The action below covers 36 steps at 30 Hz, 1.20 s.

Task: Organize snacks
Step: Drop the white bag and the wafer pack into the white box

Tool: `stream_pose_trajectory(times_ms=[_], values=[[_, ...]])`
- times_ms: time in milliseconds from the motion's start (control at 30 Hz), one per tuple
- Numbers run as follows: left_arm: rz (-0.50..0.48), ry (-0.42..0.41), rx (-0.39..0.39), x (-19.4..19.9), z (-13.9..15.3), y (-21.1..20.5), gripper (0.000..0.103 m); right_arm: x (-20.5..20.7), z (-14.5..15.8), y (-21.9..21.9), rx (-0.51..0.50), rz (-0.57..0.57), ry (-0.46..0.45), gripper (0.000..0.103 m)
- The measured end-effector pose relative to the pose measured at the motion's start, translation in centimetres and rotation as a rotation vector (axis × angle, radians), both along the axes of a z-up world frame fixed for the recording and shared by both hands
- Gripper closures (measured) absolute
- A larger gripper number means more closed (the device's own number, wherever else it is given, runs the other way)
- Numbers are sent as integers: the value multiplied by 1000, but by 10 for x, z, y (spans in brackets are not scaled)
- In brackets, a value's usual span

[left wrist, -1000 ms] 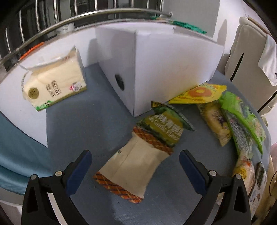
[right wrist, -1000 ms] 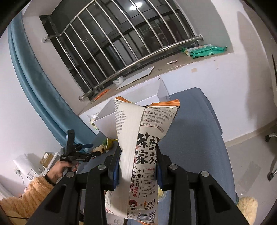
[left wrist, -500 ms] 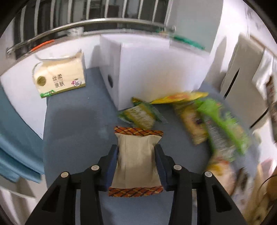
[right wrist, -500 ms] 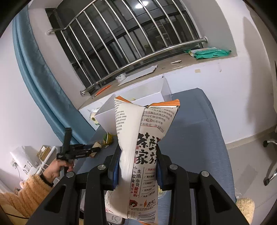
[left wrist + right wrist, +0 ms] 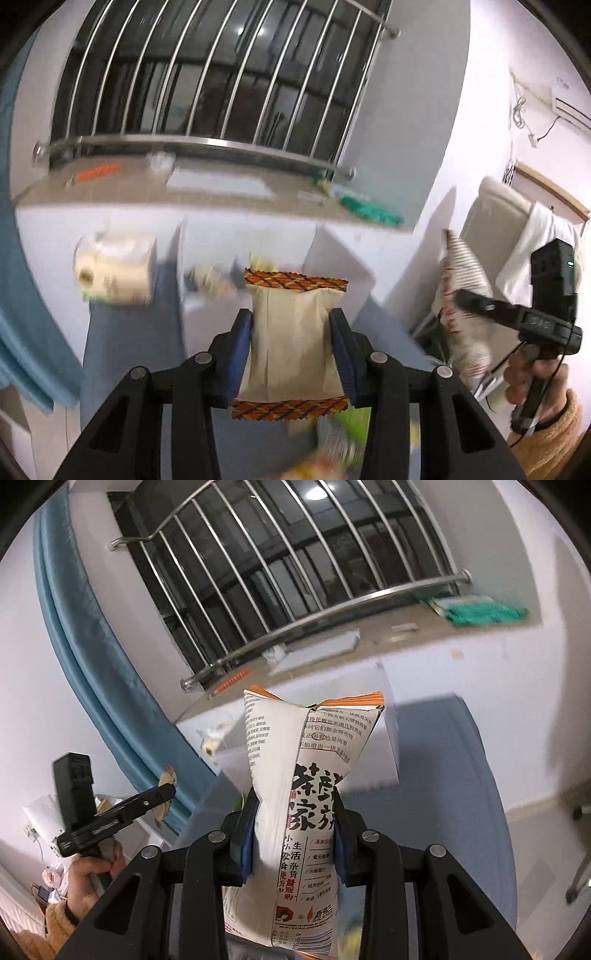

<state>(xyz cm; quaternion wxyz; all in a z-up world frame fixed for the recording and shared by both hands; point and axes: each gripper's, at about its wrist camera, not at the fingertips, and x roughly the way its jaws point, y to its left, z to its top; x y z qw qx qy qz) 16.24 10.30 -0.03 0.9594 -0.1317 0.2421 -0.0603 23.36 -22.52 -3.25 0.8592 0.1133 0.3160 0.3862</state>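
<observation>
L gripper (image 5: 291, 332) is clamped on a beige pack (image 5: 291, 343) and R gripper (image 5: 295, 830) on a white pack (image 5: 306, 805), both held up above the blue table (image 5: 443, 794), near the white box (image 5: 332, 258).

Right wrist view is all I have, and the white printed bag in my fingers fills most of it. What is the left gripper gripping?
Observer: In the left wrist view, the left gripper is shut on a beige packet with orange patterned seals at both ends.
Operator: Is anything in the white box yet? The bag blocks it for me.
Observer: Yes. Past the beige packet, the white box stands open, and at least two blurred packets show inside it. I cannot tell what they are.
</observation>
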Motion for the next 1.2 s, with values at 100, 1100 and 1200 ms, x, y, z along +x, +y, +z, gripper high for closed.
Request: stream_pose_trajectory(times_ms=[100,1100,1200], values=[[27,-25,49,34,22,-2,57,36,22,21,-10,-5,-16,67],[168,80,192,94,19,28,0,143,64,115,-265,-81,-125,0],[149,39,207,66,28,17,0,121,72,97,-230,-73,-144,0]])
